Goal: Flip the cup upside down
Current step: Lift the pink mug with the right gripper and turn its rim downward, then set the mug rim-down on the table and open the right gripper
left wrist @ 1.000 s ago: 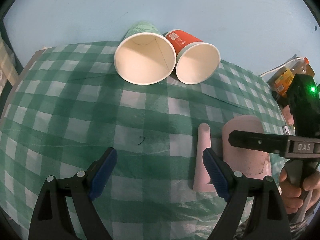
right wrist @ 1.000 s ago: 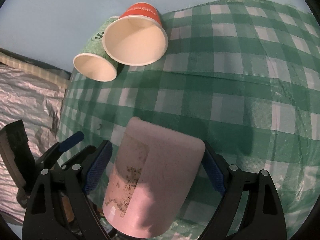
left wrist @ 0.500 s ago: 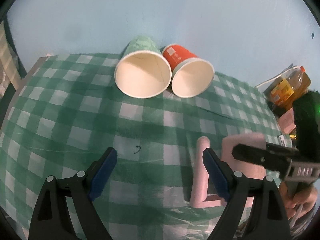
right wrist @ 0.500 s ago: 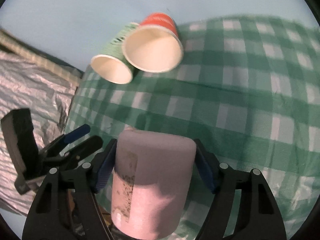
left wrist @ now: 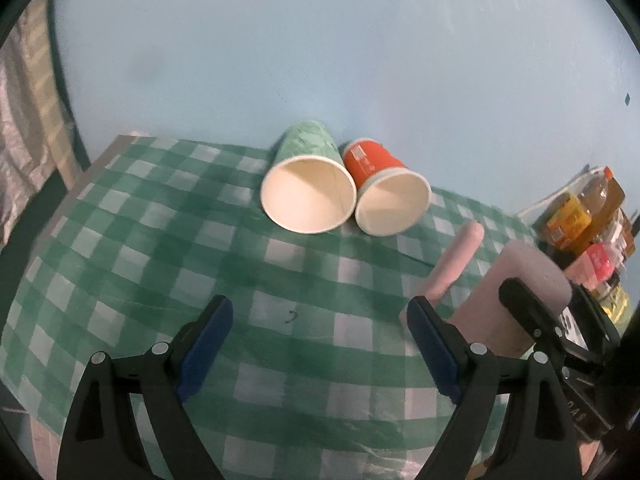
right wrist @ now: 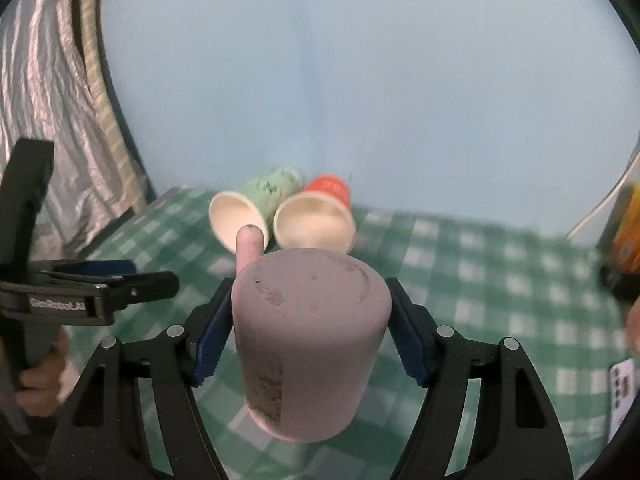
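Observation:
My right gripper is shut on a pink mug and holds it above the green checked tablecloth, with its flat base turned toward the camera and its handle pointing away. In the left wrist view the mug is tilted at the right, its handle pointing up and to the left. My left gripper is open and empty, low over the cloth, just left of the mug.
A green paper cup and an orange paper cup lie on their sides at the back by the blue wall, mouths toward me. Bottles and boxes stand at the right. A phone lies at the right edge.
My right gripper has lifted the pink mug off the cloth and tilted it, so its base now faces the right camera. My left gripper has drawn back and risen a little.

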Demonstrator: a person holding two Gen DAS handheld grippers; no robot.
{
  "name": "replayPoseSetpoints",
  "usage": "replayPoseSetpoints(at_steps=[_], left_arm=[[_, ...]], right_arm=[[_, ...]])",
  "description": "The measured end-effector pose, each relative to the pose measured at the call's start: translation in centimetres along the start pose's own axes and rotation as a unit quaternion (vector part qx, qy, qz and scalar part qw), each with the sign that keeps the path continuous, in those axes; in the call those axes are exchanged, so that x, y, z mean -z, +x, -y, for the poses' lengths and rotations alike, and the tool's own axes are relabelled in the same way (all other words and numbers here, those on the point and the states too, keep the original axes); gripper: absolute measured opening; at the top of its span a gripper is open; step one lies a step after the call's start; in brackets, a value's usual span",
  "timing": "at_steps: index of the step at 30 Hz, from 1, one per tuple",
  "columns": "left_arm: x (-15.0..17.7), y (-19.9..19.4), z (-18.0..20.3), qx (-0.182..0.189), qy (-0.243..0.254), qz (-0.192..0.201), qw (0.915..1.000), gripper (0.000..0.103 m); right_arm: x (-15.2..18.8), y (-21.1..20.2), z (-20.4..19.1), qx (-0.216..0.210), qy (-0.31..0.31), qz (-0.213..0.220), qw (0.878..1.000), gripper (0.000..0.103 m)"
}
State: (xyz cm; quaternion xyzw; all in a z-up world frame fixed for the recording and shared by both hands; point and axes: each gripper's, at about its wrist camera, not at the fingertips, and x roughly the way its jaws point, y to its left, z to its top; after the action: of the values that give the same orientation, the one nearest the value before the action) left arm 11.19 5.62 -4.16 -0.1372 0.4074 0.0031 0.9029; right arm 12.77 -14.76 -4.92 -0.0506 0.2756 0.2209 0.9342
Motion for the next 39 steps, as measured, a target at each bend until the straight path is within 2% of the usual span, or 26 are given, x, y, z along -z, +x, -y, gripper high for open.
replayPoseSetpoints(at_steps=[6, 9, 28, 33, 37, 39], left_arm=[[1.2, -1.0, -0.3, -0.006, 0.003, 0.016, 0.9998, 0.093], [1.7, -1.0, -0.6, -0.009, 0.0, 0.016, 0.9998, 0.093], [2.7, -0.5, -1.0, -0.008, -0.004, 0.012, 0.9999, 0.093], [3.4, -1.7, -0.1, 0.0, 0.013, 0.031, 0.9994, 0.094], [3.9, -3.4, 0.6, 0.008, 0.023, 0.061, 0.9979, 0.102], [4.1, -4.2, 1.0, 0.009, 0.03, 0.074, 0.9967, 0.102]], right_arm=[[-0.2, -0.5, -1.2, 0.049, -0.016, 0.07, 0.996, 0.072], [0.3, -0.4, -1.4, 0.057, -0.02, 0.082, 0.995, 0.072], [3.9, 1.0, -2.1, 0.06, -0.032, 0.029, 0.997, 0.072], [3.6, 0.3, -1.7, 0.052, -0.015, 0.016, 0.998, 0.072], [3.2, -0.7, -1.6, 0.046, -0.007, 0.018, 0.999, 0.072], [2.9, -1.5, -1.4, 0.044, 0.002, 0.019, 0.999, 0.075]])
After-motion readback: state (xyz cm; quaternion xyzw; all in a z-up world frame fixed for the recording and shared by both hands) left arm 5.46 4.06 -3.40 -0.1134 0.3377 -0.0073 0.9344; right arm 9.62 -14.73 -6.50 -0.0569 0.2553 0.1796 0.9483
